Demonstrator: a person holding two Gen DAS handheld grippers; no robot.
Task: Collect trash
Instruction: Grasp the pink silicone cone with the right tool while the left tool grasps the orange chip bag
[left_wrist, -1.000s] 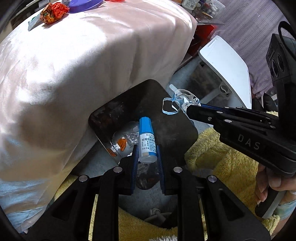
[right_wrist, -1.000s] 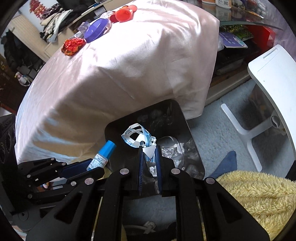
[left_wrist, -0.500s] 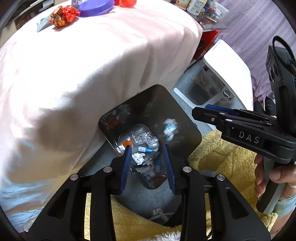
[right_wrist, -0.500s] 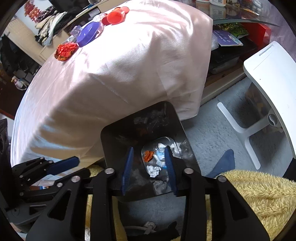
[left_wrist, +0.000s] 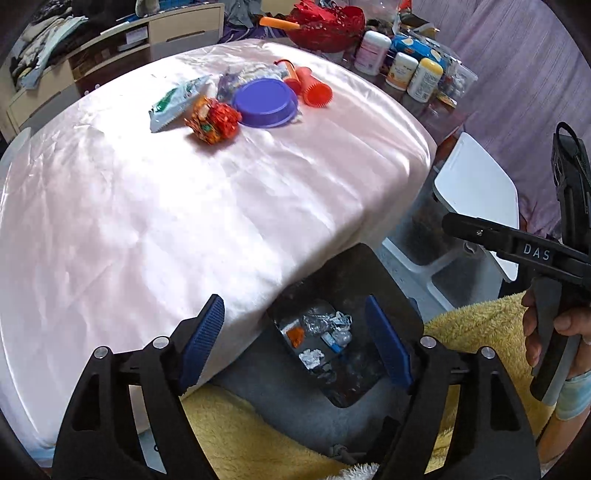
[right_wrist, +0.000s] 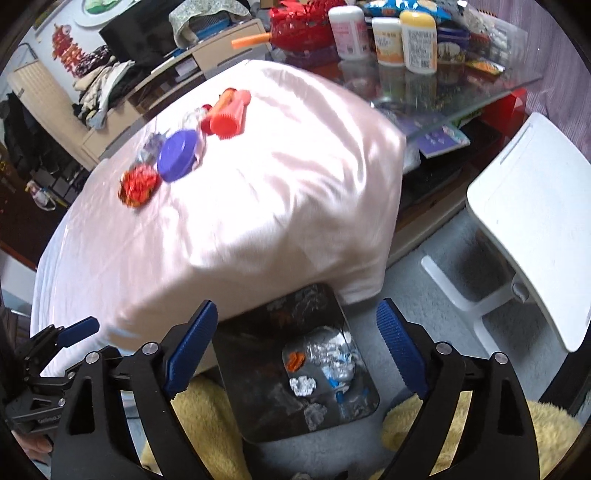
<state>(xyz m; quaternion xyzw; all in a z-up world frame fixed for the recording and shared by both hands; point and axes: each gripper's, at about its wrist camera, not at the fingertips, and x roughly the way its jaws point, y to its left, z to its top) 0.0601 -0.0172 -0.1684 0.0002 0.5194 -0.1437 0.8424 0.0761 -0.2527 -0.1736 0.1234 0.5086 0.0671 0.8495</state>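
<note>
A black trash bin (left_wrist: 391, 284) (right_wrist: 255, 402) stands on the floor against the cloth-covered table, with foil scraps, white wads and a small blue-capped bottle inside. My left gripper (left_wrist: 295, 328) hangs above the bin, its jaws opening wide with nothing between them. My right gripper (right_wrist: 295, 332) is likewise opening and empty over the bin. On the pink tablecloth (left_wrist: 184, 206) lie a crumpled orange wrapper (left_wrist: 212, 120) (right_wrist: 138, 184), a white-green packet (left_wrist: 177, 101), a purple lid (left_wrist: 264, 101) (right_wrist: 177, 155) and an orange-red ribbed cup (left_wrist: 314, 90) (right_wrist: 229, 114).
A white stool (left_wrist: 476, 195) (right_wrist: 532, 225) stands right of the bin. Bottles and a red basket (left_wrist: 325, 26) crowd a glass table (right_wrist: 443, 92) behind. Yellow fleece (left_wrist: 258, 435) lies in the foreground. A hand (left_wrist: 554, 332) holds the right gripper's handle.
Both grippers let go: the blue-capped bottle and the blue-white plastic scrap dropped into the bin. Both jaws spread wide and both grippers rose, bringing the tabletop into view.
</note>
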